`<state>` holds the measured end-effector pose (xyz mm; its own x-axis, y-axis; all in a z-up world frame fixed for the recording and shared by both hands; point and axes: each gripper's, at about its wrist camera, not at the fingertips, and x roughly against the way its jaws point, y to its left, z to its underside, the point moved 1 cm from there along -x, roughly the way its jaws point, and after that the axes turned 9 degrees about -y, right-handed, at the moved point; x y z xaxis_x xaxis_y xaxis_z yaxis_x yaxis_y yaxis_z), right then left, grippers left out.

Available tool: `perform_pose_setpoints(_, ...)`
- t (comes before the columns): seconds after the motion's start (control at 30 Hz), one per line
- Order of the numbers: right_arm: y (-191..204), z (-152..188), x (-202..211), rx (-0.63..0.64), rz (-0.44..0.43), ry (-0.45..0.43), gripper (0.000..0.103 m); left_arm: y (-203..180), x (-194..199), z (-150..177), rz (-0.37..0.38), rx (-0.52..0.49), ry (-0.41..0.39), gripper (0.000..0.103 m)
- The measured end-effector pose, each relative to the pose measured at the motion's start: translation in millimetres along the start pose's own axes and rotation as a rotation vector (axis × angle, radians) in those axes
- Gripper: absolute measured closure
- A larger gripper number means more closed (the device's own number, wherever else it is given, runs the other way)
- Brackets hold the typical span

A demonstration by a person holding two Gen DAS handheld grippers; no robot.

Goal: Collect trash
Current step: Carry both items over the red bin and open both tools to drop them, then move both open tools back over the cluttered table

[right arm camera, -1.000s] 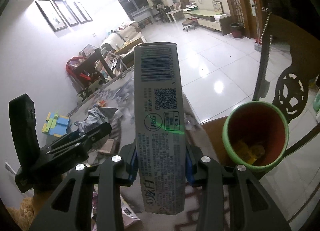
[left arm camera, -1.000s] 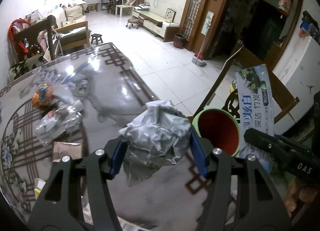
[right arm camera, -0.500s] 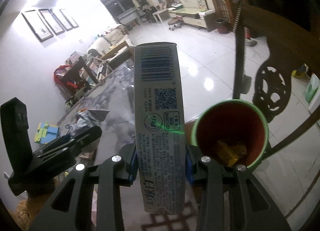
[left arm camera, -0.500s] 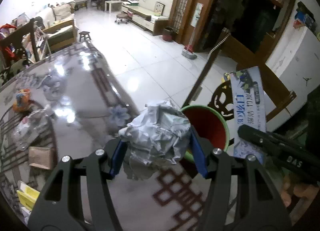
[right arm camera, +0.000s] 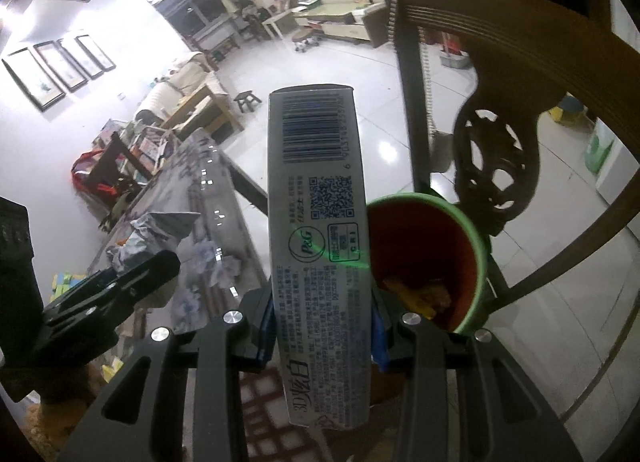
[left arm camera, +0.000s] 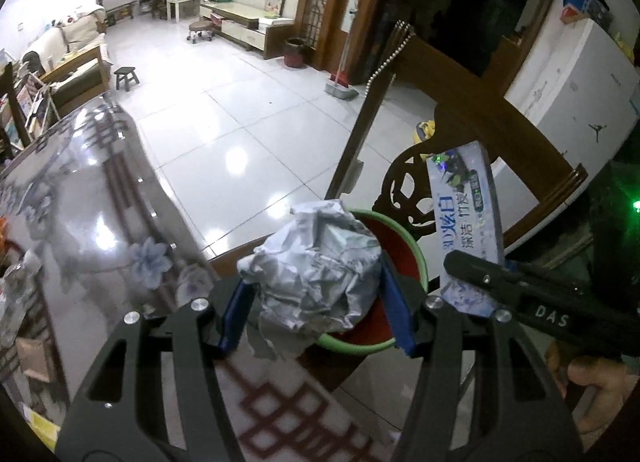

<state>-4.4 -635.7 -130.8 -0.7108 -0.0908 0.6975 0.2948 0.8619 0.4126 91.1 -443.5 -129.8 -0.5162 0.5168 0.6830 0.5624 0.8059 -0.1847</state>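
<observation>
Left gripper (left arm camera: 316,294) pinches crumpled paper (left arm camera: 316,274) right over the near rim of the bin (left arm camera: 416,258), ready to drop; right gripper (right arm camera: 322,326) clamps toothpaste box (right arm camera: 320,246) upright, just left of it, queued next.

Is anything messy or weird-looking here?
Nothing is spilled or broken. The crumpled paper in the left hand-held gripper is trash, like the toothpaste box in the right hand-held gripper. The bin stands upright beside the table.
</observation>
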Motion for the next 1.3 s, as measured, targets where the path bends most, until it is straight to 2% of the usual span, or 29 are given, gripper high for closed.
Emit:
perform_pose_setpoints(0.4,-26,-13,-31,-0.010,0.052,0.056,0.067,-17,-56,-9,0.037,-0.019,0.055,0.047)
perform_pose_setpoints(0.57,-27,-13,-36,-0.008,0.066,0.073,0.067,-17,-69,-9,0.044,-0.011,0.087,0.047)
perform_pose_setpoints(0.83,-32,-19,-40,0.012,0.104,0.064,0.065,-18,-79,-12,0.064,0.011,0.096,0.047)
perform_pose_setpoints(0.87,-33,-20,-42,0.018,0.110,0.064,0.063,-18,-79,-12,0.068,0.009,0.093,0.046)
perform_pose_setpoints(0.9,-34,-21,-42,0.028,0.129,0.063,0.057,-20,-81,-12,0.066,0.003,0.091,0.039)
perform_pose_setpoints(0.93,-35,-22,-42,0.031,0.144,0.054,0.042,-20,-82,-12,0.065,0.002,0.090,0.031)
perform_pose_setpoints(0.97,-36,-23,-41,0.031,0.152,0.044,0.039,-19,-82,-11,0.067,0.006,0.087,0.019)
perform_pose_setpoints(1.17,-40,-31,-20,0.016,0.167,-0.015,0.039,-16,-71,-11,0.087,0.023,0.070,0.019)
perform_pose_setpoints(1.3,-23,-34,-4,0.041,0.145,-0.054,0.039,-7,-52,-12,0.078,0.068,0.036,0.019)
